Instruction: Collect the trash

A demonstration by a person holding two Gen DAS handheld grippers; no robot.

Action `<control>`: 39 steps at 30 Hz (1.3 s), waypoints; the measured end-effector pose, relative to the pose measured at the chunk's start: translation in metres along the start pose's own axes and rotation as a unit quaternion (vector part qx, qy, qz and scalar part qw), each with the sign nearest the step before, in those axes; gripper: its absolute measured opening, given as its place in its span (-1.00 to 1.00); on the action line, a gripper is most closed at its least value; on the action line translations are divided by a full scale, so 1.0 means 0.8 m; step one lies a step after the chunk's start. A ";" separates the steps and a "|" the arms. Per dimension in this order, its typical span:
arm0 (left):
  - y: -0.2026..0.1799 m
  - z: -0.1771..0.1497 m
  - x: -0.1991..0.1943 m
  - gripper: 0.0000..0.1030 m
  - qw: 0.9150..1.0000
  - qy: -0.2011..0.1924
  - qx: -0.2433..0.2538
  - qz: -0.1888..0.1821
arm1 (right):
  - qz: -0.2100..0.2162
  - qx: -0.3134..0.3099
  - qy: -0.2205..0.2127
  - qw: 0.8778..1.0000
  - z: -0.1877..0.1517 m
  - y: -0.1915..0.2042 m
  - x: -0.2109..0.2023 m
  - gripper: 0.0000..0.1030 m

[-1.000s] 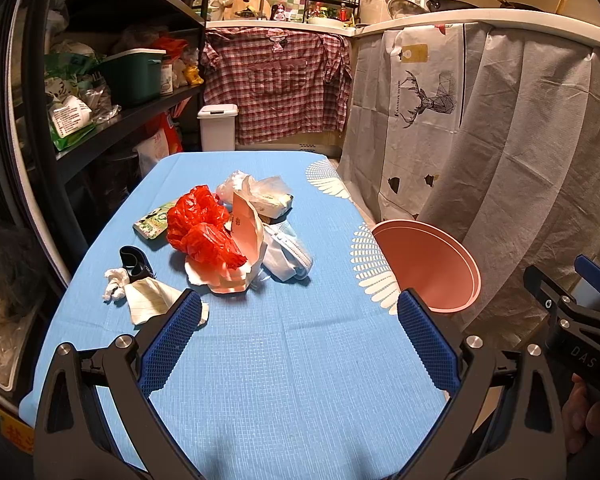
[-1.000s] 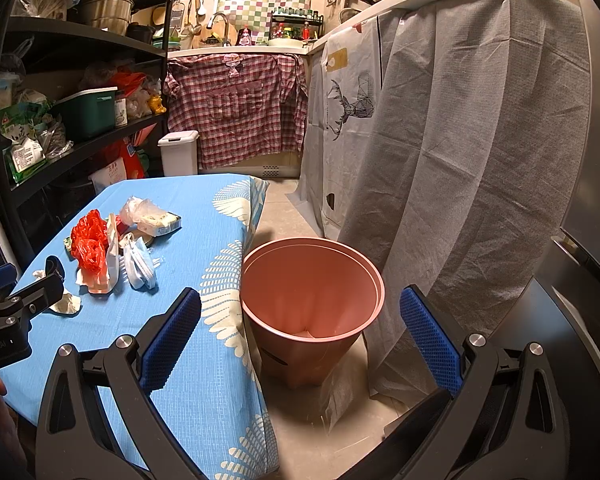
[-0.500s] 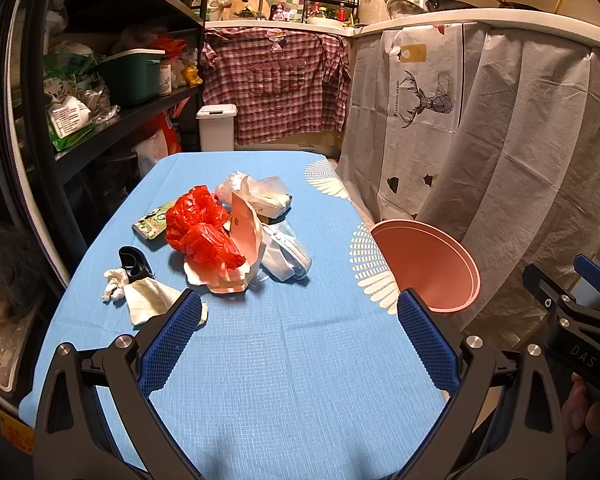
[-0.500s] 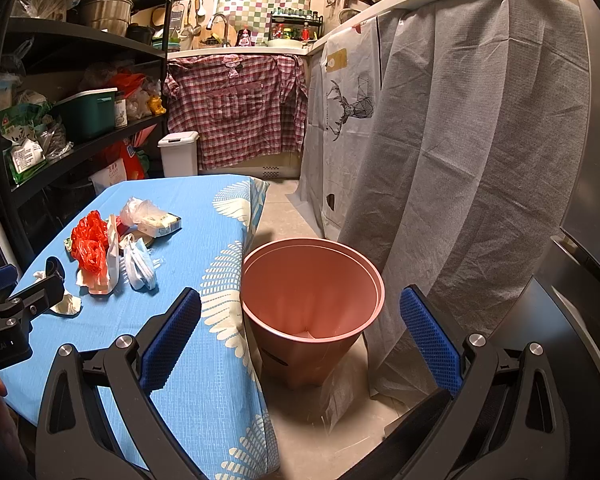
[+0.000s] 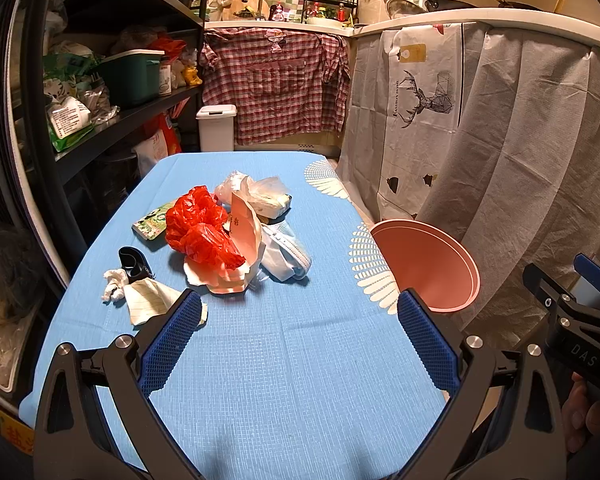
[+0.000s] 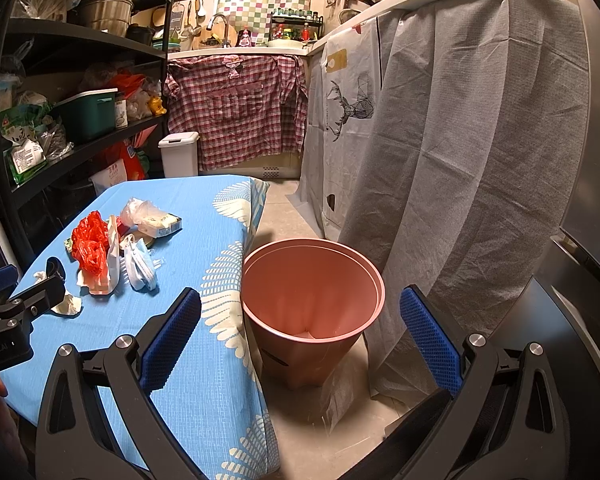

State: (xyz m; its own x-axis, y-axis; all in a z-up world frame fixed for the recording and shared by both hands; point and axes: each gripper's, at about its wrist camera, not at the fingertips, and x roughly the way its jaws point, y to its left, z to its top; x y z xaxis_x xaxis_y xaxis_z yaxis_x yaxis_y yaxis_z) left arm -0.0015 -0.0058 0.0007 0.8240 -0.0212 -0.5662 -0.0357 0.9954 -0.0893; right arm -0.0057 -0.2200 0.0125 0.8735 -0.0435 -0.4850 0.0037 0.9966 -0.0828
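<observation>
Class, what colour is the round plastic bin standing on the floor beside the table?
The round plastic bin is pink, clearest in the right wrist view.

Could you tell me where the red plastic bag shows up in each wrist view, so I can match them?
Left wrist: red plastic bag left of centre, mid-table, among the trash.
Right wrist: red plastic bag at far left, on the table.
Shared landmark: the pink bin standing beside the table.
</observation>
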 end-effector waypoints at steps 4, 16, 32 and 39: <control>0.000 0.000 0.000 0.85 1.000 0.000 0.000 0.000 | 0.000 -0.003 -0.001 1.000 0.003 0.001 -0.001 0.89; -0.004 0.000 0.000 0.83 1.000 0.000 0.002 -0.006 | 0.002 -0.004 -0.004 1.000 0.003 0.002 -0.002 0.89; 0.007 0.023 -0.021 -0.06 1.000 0.000 -0.021 -0.010 | 0.041 -0.007 0.000 0.999 0.027 0.027 -0.005 0.05; 0.032 0.050 -0.021 -0.14 1.000 -0.007 -0.024 -0.003 | 0.104 -0.002 -0.013 0.994 0.055 0.052 0.006 -0.35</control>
State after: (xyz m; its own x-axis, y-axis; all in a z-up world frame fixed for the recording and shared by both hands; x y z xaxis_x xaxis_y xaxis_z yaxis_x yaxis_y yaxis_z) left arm 0.0061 0.0239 0.0410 0.8320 -0.0247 -0.5542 -0.0586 0.9895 -0.1320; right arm 0.0203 -0.1758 0.0450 0.8673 0.1658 -0.4694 -0.1802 0.9835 0.0144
